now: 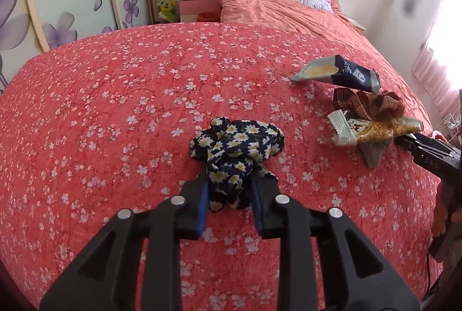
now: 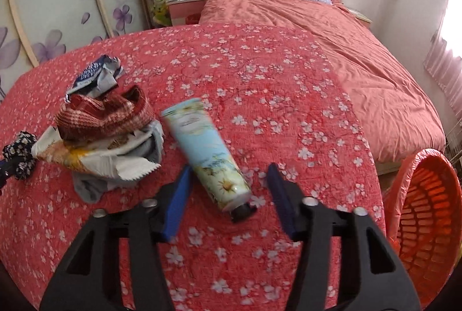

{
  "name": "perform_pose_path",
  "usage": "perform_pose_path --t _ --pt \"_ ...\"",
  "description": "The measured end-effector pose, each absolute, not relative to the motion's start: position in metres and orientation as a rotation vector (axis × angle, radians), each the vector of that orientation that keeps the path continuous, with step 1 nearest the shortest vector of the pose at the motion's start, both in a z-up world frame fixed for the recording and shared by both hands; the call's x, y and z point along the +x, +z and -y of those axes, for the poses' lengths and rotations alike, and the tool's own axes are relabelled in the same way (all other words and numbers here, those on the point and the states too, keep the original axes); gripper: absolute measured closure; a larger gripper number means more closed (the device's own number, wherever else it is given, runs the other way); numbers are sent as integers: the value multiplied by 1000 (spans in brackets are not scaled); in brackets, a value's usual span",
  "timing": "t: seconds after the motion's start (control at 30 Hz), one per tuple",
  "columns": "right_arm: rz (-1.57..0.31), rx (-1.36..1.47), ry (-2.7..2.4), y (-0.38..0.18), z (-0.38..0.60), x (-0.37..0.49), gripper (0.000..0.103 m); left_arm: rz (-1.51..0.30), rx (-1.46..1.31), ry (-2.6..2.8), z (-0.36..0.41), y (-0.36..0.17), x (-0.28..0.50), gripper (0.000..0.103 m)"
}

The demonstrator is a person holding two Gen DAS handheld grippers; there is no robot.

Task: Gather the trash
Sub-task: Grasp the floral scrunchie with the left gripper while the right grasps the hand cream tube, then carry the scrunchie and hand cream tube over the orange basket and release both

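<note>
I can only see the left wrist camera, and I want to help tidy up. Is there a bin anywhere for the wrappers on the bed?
Observer: Yes, an orange slatted basket stands off the bed's edge, at the right of the right wrist view.
Operator: What is the other gripper doing?
Observer: The right gripper is open, with a flower-printed squeeze tube between its fingers. You cannot see that tube.
Operator: Is the tube picked up?
Observer: No. It seems to lie on the flowered bedspread, with its black cap toward the gripper.
</note>
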State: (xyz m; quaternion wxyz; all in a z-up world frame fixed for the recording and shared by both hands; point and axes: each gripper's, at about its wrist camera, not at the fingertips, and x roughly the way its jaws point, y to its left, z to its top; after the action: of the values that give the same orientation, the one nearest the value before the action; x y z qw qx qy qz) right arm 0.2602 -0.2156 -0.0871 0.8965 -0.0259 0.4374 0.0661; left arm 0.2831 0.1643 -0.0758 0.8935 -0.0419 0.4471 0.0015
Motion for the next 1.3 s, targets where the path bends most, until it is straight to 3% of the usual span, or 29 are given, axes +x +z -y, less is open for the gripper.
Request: perform_pose_path --t 0.1,0.2,0.43,0.53,0.73,1.3 --pt "-913 -46 144 -85 217 246 76 -922 -99 -5 -162 -79 286 75" --pt "-918 -18 148 -85 224 228 76 -912 -103 -20 -158 -80 284 85" --pt "-922 12 167 -86 235 180 76 -896 -85 -120 -138 -74 247 87" --pt "-922 4 172 -86 232 173 74 -894 -58 -132 -127 -77 233 79" --pt "-932 34 151 -86 230 191 62 -888 -61 -88 -117 -77 233 56" --pt "-877 -19 121 -94 223 194 61 -900 21 -33 -107 -95 250 58"
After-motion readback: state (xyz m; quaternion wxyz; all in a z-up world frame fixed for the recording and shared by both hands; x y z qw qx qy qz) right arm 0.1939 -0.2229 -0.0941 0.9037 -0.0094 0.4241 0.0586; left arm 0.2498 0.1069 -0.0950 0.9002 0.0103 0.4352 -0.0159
